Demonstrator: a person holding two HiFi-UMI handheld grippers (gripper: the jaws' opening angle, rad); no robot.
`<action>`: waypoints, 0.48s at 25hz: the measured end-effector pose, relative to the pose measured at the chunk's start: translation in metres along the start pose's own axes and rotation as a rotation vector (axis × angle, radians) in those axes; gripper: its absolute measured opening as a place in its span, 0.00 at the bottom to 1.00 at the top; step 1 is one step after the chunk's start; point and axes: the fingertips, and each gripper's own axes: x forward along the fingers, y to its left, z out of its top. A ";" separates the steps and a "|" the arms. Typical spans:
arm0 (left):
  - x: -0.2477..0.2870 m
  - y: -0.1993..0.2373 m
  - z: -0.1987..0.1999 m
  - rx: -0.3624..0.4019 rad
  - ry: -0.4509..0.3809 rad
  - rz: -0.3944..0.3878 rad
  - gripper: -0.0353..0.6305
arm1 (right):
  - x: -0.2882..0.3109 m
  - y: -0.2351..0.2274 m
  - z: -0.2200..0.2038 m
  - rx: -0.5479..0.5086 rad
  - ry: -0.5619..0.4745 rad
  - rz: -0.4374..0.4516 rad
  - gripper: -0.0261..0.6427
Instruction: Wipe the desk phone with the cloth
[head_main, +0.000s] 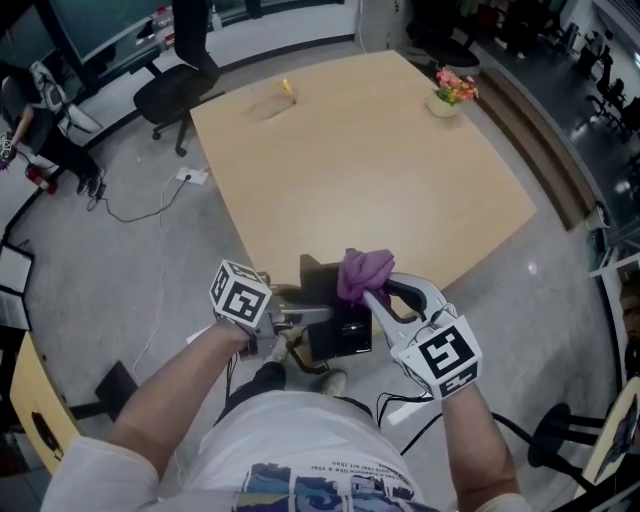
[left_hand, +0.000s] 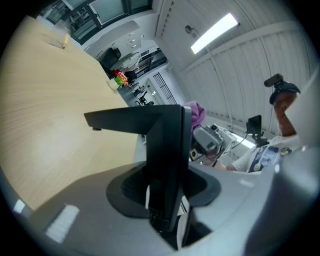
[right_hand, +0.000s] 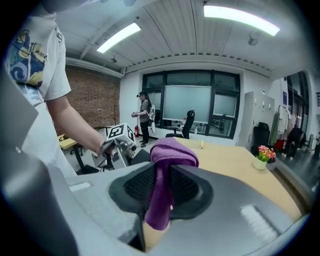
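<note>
A: Head view first: how far along is the wiping?
B: Under way, I'd judge. The desk phone is at the table's near edge, and the cloth seems to touch its top. Most surfaces are probably left to do.
A: Left gripper view?
B: The left gripper's jaws stand partly apart, clamped on the phone's black body.
A: Right gripper view?
B: The right gripper's jaws pinch the purple cloth, which bunches above them.
</note>
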 end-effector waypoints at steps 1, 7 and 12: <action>0.000 -0.002 0.000 0.001 -0.003 -0.008 0.32 | -0.001 0.004 -0.005 0.007 0.006 0.001 0.17; -0.006 -0.006 0.007 -0.005 -0.033 -0.032 0.32 | -0.012 0.030 -0.036 0.043 0.052 0.020 0.17; -0.014 -0.004 0.014 -0.013 -0.059 -0.034 0.32 | -0.029 0.055 -0.078 0.116 0.128 0.063 0.17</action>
